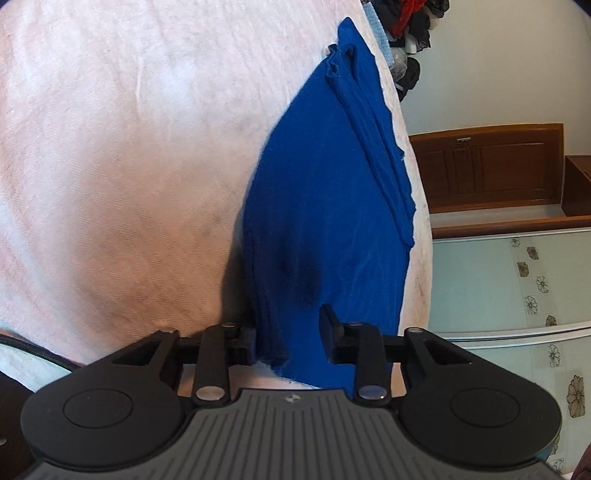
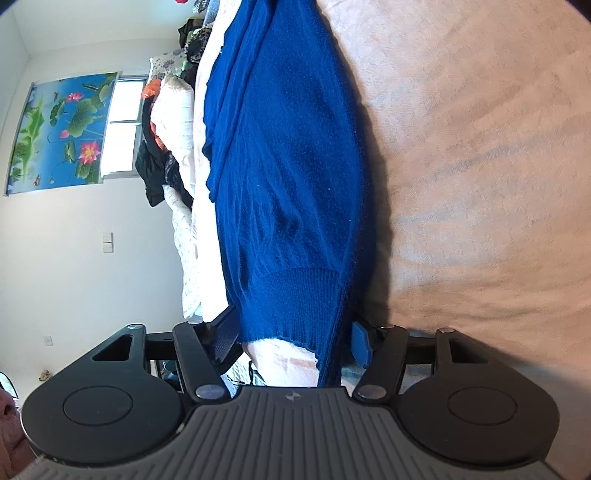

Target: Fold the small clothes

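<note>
A blue knitted garment (image 1: 325, 206) is laid on a pale pink bed cover (image 1: 110, 166), along that cover's edge. In the left wrist view the garment runs from 6 o'clock up to 1 o'clock, and the cover's edge is met just past the garment at 3 o'clock. From 9 to 12 o'clock a broad bare stretch of cover is left. In the right wrist view the same garment (image 2: 288, 166) is seen from 6 to 12 o'clock, with bare cover (image 2: 480, 184) filling the side from 1 to 5 o'clock and the bed's edge lying at 9 o'clock.

The left gripper (image 1: 288, 338) is set narrow, and the garment's near hem is held between its fingers, with the cloth bunched and lifted there. The right gripper (image 2: 295, 338) is set about half wide; the ribbed hem is seen between its fingers, but whether the pads press on it cannot be told.

Beyond the bed's edge, a brown wooden cabinet (image 1: 487, 166) and a flower-patterned pale panel (image 1: 517, 288) are seen at 3 o'clock in the left view, and a heap of dark clothes (image 1: 410, 22) at 1 o'clock. Only the right view shows a lotus picture (image 2: 59, 136) on the white wall at 9 o'clock, a window (image 2: 125, 125) beside it, and piled bedding and clothes (image 2: 166, 147) at 10 o'clock.
</note>
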Tool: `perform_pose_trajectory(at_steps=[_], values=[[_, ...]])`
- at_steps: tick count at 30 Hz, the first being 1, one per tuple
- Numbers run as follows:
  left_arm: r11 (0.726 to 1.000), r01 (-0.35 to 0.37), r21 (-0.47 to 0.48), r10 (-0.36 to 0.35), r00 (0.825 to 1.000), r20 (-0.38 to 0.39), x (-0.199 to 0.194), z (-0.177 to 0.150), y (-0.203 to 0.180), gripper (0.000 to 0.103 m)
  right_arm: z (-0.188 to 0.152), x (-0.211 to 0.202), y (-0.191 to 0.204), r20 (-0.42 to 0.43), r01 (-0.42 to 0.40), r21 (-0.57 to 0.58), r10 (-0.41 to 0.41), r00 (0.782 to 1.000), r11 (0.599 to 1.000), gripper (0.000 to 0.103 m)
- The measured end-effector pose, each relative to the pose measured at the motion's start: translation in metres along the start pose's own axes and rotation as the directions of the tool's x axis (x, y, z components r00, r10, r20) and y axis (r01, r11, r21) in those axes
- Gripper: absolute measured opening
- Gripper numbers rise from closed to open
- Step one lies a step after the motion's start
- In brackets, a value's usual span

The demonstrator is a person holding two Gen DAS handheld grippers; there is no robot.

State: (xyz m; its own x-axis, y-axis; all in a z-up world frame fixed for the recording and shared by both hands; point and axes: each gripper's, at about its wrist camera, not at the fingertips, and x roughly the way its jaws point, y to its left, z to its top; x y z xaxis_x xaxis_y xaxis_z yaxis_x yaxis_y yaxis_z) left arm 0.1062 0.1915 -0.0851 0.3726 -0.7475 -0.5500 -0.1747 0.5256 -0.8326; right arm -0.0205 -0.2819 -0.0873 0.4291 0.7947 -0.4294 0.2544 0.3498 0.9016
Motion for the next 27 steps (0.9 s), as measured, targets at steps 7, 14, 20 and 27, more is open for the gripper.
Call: perform_pose_trajectory(at_steps=[7, 14, 20, 27], values=[[0.995, -0.084, 0.046, 0.082, 0.996, 0.039, -0.003, -0.002, -0.002, 0.006, -0.001, 0.005, -0.016, -0.021, 0.075, 0.034, -0.075, 0.997, 0.997, 0.007], [0.994, -0.084, 0.068, 0.081, 0.995, 0.055, -0.007, 0.0, -0.012, 0.006, -0.002, 0.004, -0.013, -0.021, 0.068, 0.011, -0.068, 0.997, 0.998, 0.009], [0.99, -0.079, 0.114, 0.068, 0.993, 0.097, -0.011, -0.002, -0.03, 0.005, -0.001, 0.001, 0.003, -0.009, 0.025, -0.044, -0.026, 1.0, 0.999, 0.008], [0.98, -0.046, 0.195, 0.024, 0.993, 0.115, -0.017, 0.0, -0.062, 0.005, 0.006, -0.005, 0.032, 0.002, -0.022, -0.119, 0.022, 1.0, 0.993, 0.008]])
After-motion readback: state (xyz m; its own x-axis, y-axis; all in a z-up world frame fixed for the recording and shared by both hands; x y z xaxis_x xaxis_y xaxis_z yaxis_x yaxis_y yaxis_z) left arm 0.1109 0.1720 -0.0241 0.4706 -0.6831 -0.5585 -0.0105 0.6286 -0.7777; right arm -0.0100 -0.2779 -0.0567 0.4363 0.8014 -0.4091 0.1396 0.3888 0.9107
